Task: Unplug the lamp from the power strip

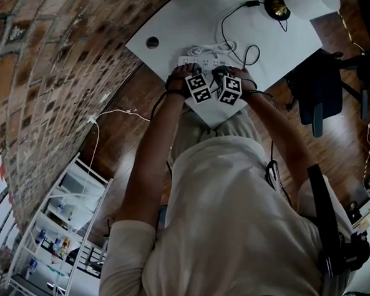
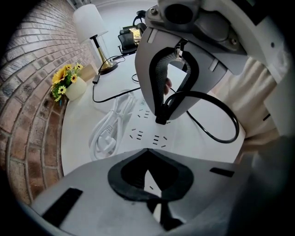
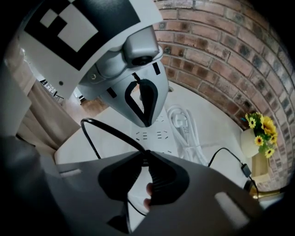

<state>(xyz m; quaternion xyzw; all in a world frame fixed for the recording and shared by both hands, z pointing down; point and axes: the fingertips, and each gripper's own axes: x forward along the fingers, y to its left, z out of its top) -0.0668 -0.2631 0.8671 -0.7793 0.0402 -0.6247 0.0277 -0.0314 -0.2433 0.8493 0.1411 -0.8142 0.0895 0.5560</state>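
Both arms reach forward and down. The left forearm (image 1: 161, 124) and right forearm (image 1: 274, 123) converge at 12 o'clock over the near edge of the white table (image 1: 183, 19). The two marker cubes sit side by side, almost touching, and both tools point steeply downward.

The left gripper (image 2: 147, 153) has its jaws closed tip to tip with nothing between them. The point rests on the white power strip (image 2: 154, 137), and sockets show through the sliver behind the tips.

Facing it at 12 o'clock in its own view is the right gripper (image 3: 145, 156). Its jaws are clamped on the black plug (image 2: 161, 120), which is seated in the strip. The black cord (image 2: 221, 133) loops out toward 3 o'clock.

The lamp (image 2: 90, 20) stands at the far end of the table at 11 o'clock in the left gripper view, well apart from the strip. A coiled white cable (image 2: 108, 131) lies just beside the strip at 9 o'clock, and a pot of yellow flowers (image 2: 64, 83) sits by the brick wall (image 2: 27, 92).
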